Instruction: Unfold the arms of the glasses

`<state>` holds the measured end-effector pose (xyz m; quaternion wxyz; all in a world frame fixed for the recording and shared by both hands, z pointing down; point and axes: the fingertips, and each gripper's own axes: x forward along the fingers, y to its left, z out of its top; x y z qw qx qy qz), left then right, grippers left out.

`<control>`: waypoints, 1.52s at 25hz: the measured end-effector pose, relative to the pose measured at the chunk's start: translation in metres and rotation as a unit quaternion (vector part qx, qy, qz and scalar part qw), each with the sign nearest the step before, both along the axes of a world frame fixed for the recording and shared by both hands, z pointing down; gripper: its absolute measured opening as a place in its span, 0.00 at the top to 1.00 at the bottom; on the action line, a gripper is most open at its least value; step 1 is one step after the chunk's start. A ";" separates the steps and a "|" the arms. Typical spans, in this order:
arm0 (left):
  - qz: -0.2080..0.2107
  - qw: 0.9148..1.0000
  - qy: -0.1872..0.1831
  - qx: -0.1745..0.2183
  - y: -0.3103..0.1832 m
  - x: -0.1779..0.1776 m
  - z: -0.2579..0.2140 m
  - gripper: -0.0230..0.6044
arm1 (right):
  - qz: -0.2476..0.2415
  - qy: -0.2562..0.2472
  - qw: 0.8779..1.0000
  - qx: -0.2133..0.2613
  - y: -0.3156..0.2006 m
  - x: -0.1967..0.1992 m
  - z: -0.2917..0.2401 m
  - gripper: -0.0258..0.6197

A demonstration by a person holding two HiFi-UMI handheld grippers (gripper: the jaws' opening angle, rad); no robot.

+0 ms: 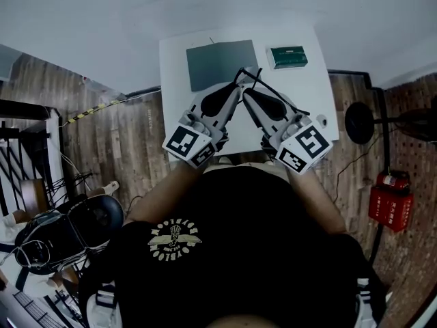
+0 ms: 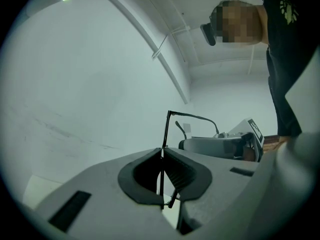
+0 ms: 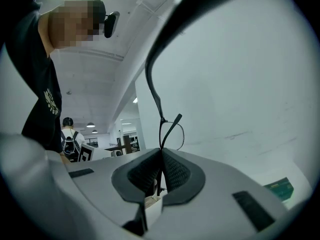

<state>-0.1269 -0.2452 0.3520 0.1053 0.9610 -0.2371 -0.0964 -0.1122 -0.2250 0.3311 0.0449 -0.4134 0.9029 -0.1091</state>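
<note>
Thin black wire-framed glasses (image 1: 251, 72) hang in the air above the white table (image 1: 317, 91), gripped from both sides. My left gripper (image 1: 238, 87) comes in from the left and is shut on a thin part of the frame (image 2: 161, 170). One arm (image 2: 192, 117) rises from that grip and bends across toward the other gripper (image 2: 220, 146). My right gripper (image 1: 248, 91) comes in from the right and is shut on the frame (image 3: 160, 176). A round lens rim (image 3: 181, 134) shows just past its pads, and an arm (image 3: 152, 86) sweeps up close to the camera.
On the table behind the glasses lie a grey mat (image 1: 222, 62) and a green box (image 1: 287, 57). A round black stand base (image 1: 360, 123) and a red extinguisher (image 1: 390, 200) are on the wooden floor to the right. A black chair (image 1: 68, 231) stands at the left.
</note>
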 end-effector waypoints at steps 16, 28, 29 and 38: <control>-0.025 0.999 0.022 -0.009 0.001 0.029 -0.017 0.93 | -0.012 -0.013 1.000 0.007 0.026 0.045 -0.005 0.94; -0.083 0.995 0.050 -0.015 -0.009 0.025 -0.041 0.93 | -0.051 0.006 0.999 -0.003 0.038 0.062 -0.001 0.94; -0.087 0.995 0.052 -0.017 -0.008 0.024 -0.042 0.93 | -0.054 0.006 0.998 -0.003 0.039 0.062 -0.002 0.94; -0.108 0.988 0.095 -0.061 0.017 0.032 -0.045 0.93 | -0.081 -0.008 0.997 0.002 0.075 0.081 -0.001 0.94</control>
